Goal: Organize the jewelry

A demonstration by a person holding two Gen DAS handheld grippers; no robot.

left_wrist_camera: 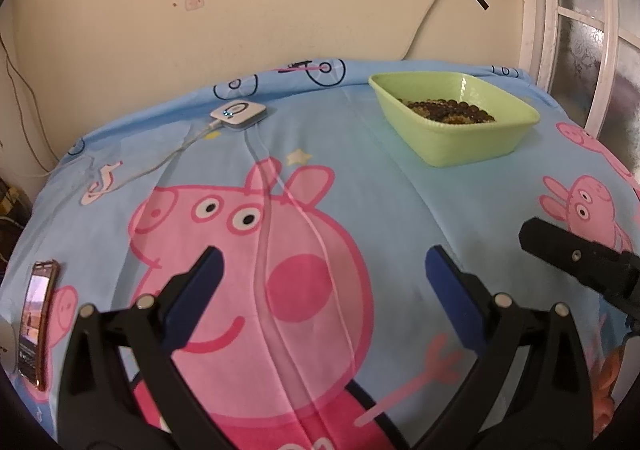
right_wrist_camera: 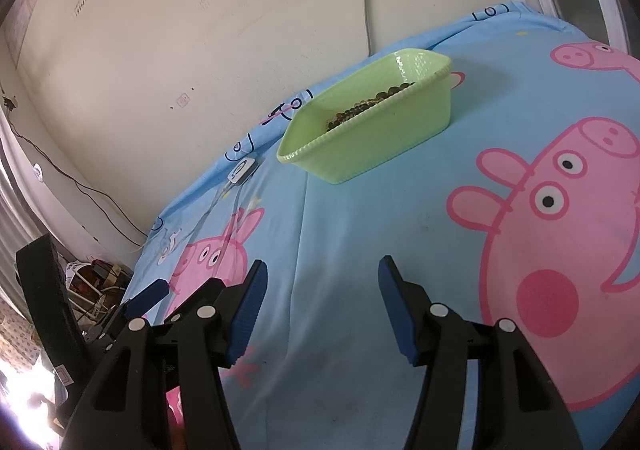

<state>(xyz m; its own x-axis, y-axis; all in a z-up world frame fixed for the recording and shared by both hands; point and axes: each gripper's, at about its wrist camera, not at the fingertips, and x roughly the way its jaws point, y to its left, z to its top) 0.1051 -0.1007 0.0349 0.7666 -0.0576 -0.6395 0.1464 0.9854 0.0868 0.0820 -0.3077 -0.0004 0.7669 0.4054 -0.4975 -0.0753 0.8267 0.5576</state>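
A light green plastic tray [left_wrist_camera: 472, 146] stands at the far right of the blue cartoon-pig sheet, and dark and amber beaded jewelry [left_wrist_camera: 450, 111] lies inside it. The right wrist view shows the same tray [right_wrist_camera: 380, 134] ahead with the beads [right_wrist_camera: 364, 106] along its far side. My left gripper [left_wrist_camera: 324, 262] hovers low over the sheet, open, with nothing between its blue pads. My right gripper [right_wrist_camera: 322, 270] is also open and empty, well short of the tray. Its black tip [left_wrist_camera: 560, 250] shows at the right edge of the left wrist view.
A small white device [left_wrist_camera: 239, 114] with a lit ring and white cables lies near the far edge of the sheet [left_wrist_camera: 400, 210]. A phone [left_wrist_camera: 36, 314] lies at the left edge. The wall behind carries black tape and a cord. Cluttered floor items sit at far left [right_wrist_camera: 92, 282].
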